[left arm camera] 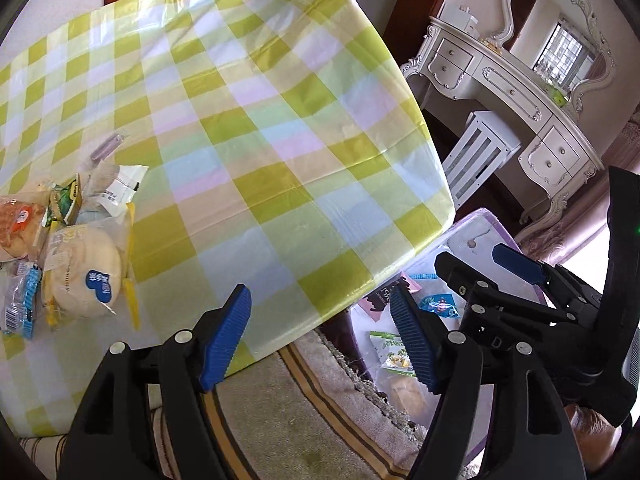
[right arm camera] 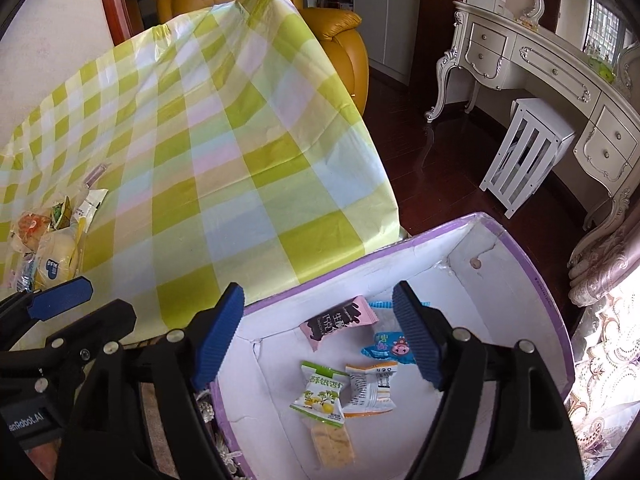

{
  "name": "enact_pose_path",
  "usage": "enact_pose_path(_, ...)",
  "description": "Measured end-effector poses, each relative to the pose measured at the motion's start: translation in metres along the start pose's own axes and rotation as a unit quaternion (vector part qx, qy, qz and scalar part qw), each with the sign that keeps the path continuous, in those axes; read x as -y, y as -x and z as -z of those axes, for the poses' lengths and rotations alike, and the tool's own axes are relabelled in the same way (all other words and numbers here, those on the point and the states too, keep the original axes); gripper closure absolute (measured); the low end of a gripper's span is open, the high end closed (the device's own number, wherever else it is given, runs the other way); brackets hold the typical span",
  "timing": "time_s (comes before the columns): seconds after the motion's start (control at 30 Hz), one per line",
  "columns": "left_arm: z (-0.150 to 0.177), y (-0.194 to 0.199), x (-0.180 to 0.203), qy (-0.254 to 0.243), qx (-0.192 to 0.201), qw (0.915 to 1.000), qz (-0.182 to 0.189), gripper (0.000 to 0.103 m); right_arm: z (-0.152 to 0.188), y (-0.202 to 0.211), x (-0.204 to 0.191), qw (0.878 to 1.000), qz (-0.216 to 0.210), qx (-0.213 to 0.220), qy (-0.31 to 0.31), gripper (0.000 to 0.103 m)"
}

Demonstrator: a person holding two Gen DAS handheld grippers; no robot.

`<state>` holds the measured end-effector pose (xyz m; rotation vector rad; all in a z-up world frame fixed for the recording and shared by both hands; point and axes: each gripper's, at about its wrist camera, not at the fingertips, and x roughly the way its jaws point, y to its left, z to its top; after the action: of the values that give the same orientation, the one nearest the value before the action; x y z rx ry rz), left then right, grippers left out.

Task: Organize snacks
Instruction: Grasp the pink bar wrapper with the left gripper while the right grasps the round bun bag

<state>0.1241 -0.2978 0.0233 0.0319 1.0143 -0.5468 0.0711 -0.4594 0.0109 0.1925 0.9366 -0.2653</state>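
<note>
Two hand-held grippers: left hand-held gripper (left arm camera: 320, 338) released, nothing between its pads; right hand-held gripper (right arm camera: 320, 334) released too, hanging over the box with no packet between its jaws.
Box: purple-rimmed box (right arm camera: 532, 276) below the worktop edge, white inside.
Contents: pink packet (right arm camera: 340, 320), blue packet (right arm camera: 384, 344), green biscuit packet (right arm camera: 320, 394), orange-and-white packet (right arm camera: 370, 390) lie flat on the bottom.
Remaining snacks: pile at the left of the checked worktop (left arm camera: 260, 140); round bun in clear wrap (left arm camera: 86, 280), waffle packet (left arm camera: 18, 224), small sachets (left arm camera: 20, 304) just beside.
Handling: packets judged light, film slippery and crinkly; bun soft, crushes easily.
Grip point: judged best across the sealed end flap or crimped edge, not the bun's middle.
Progress: part sorted, pile still to go.
</note>
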Motion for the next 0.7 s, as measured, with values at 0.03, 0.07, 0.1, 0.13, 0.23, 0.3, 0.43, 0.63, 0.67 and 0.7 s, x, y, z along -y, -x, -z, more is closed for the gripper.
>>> enact_pose_path(0.03, 0.000, 0.005, -0.006, 0.004, 0.008, 0.9999, -0.008, 0.033, -0.001, 0.003, -0.006, 1.000, -0.006, 0.009, 0.005, 0.026)
enact_pose_path(0.07, 0.001, 0.011, -0.012, 0.008, 0.016, 0.9997, -0.015, 0.033, -0.002, 0.007, -0.013, 1.000, -0.010, 0.016, 0.012, 0.026)
enact_pose_path(0.1, 0.002, 0.016, -0.019, 0.014, 0.024, 0.9994, -0.022, 0.033, -0.003, 0.009, -0.020, 1.000, -0.015, 0.019, 0.020, 0.026)
enact_pose_path(0.13, 0.004, 0.021, -0.027, 0.021, 0.031, 0.9988, -0.030, 0.033, -0.003, 0.012, -0.027, 0.999, -0.022, 0.021, 0.028, 0.026)
enact_pose_path(0.23, 0.010, 0.039, -0.053, 0.049, 0.053, 0.9959, -0.054, 0.033, -0.005, 0.018, -0.050, 0.998, -0.040, 0.028, 0.050, 0.026)
enact_pose_path(0.3, 0.015, 0.051, -0.072, 0.068, 0.067, 0.9926, -0.075, 0.033, -0.006, 0.022, -0.065, 0.996, -0.052, 0.031, 0.063, 0.026)
enact_pose_path(0.43, 0.029, 0.075, -0.117, 0.119, 0.090, 0.9835, -0.102, 0.033, -0.005, 0.025, -0.096, 0.992, -0.086, 0.026, 0.092, 0.026)
enact_pose_path(0.63, 0.055, 0.101, -0.189, 0.213, 0.100, 0.9638, -0.125, 0.034, 0.002, 0.025, -0.144, 0.981, -0.103, 0.016, 0.166, 0.025)
enact_pose_path(0.67, 0.059, 0.104, -0.200, 0.228, 0.098, 0.9599, -0.129, 0.035, 0.003, 0.026, -0.151, 0.978, -0.104, 0.017, 0.179, 0.024)
enact_pose_path(0.7, 0.062, 0.106, -0.211, 0.241, 0.098, 0.9564, -0.133, 0.035, 0.004, 0.027, -0.157, 0.976, -0.105, 0.018, 0.190, 0.022)
